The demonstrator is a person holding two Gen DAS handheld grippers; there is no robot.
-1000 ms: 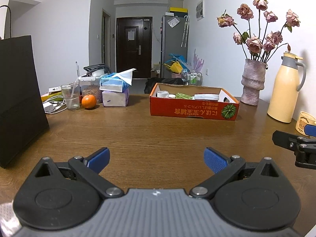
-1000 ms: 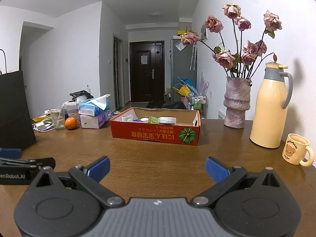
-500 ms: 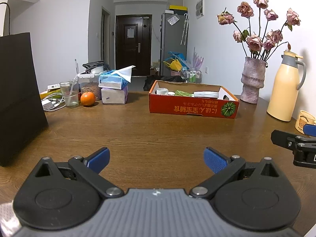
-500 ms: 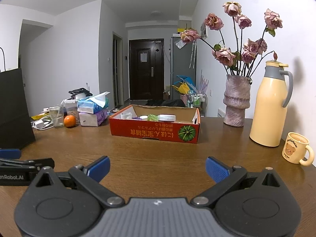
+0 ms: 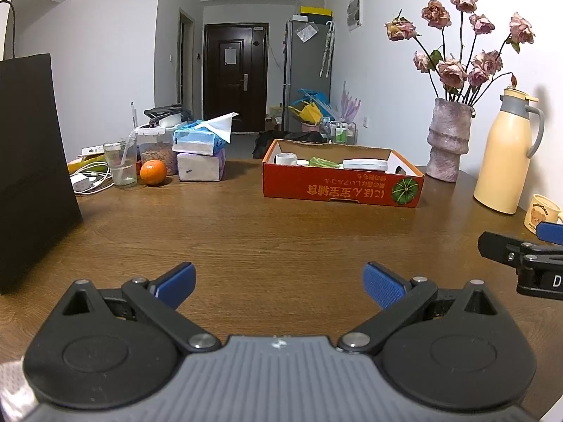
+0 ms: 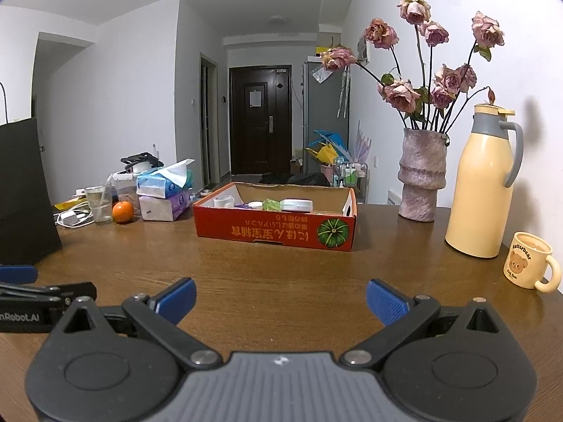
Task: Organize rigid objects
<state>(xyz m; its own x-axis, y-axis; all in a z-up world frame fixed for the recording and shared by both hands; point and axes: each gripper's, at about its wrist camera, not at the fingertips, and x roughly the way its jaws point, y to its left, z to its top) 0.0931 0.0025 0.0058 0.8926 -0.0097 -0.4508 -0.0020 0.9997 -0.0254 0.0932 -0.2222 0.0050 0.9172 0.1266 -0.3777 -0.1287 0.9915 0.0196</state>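
Both views barely shifted since a second ago: slight camera drift, no object on the table moved, so nothing about the task has changed.

Nearest, left gripper (image 5: 278,281) hovers over bare wooden table (image 5: 281,232) short of the red box (image 5: 343,184), jaws spread wide, holding and touching nothing. Right gripper (image 6: 279,299), same: wide apart, empty, also short of the box.

Inside the box lie a tape roll (image 5: 285,158), a green packet (image 5: 322,162) and a white flat case (image 5: 364,165). Fits either sorting done or more still to go in.

Right of the box: mug (image 6: 529,262), thermos (image 6: 484,183), vase (image 6: 422,176). Left of it: tissue packs (image 5: 200,154), orange (image 5: 153,172).
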